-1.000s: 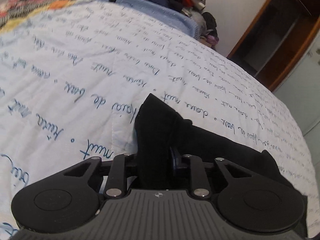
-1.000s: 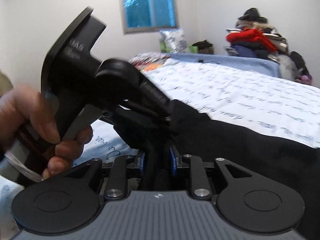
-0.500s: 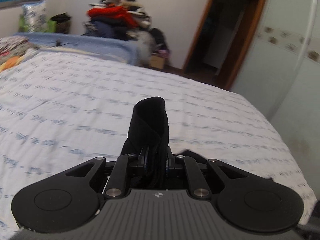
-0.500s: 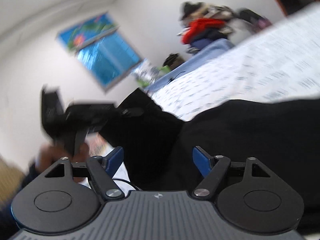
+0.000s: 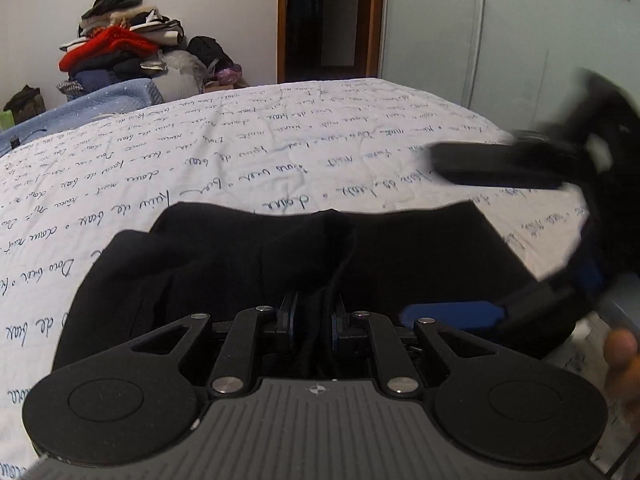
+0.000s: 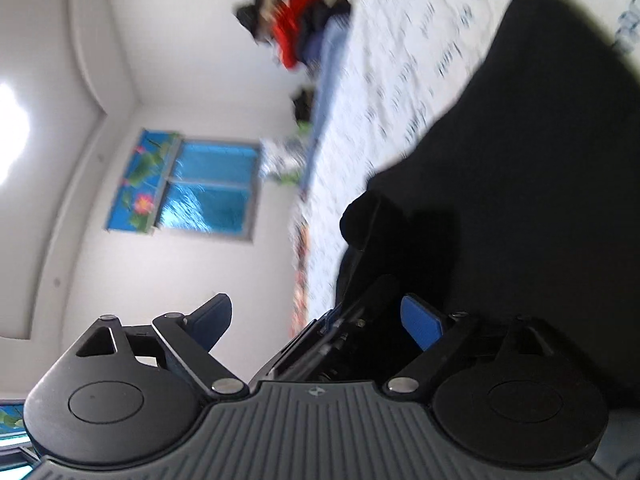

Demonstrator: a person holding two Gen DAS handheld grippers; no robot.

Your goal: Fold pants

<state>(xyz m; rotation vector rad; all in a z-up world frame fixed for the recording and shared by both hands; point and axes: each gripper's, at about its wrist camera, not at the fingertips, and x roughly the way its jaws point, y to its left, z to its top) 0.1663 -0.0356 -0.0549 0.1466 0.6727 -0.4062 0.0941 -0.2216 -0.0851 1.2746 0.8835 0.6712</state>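
The black pants (image 5: 312, 252) lie spread on the white bedsheet with blue handwriting (image 5: 240, 148), right in front of my left gripper. My left gripper (image 5: 314, 320) is shut on a fold of the black pants at their near edge. My right gripper (image 6: 316, 320) is open and empty, rolled sideways, with its blue pads (image 6: 420, 320) wide apart. It also shows blurred at the right of the left wrist view (image 5: 520, 240), beside the pants. In the right wrist view the pants (image 6: 520, 160) fill the right side, and part of the left gripper shows between my fingers.
A pile of clothes with a red item (image 5: 116, 48) sits at the far end of the bed. A dark doorway (image 5: 324, 20) and a pale wardrobe (image 5: 500, 32) stand behind. A window (image 6: 200, 196) is on the wall in the right wrist view.
My right gripper has opened, let go of the pants and rolled sideways. My left gripper has swung round and lowered the pants onto the bed, still shut on them.
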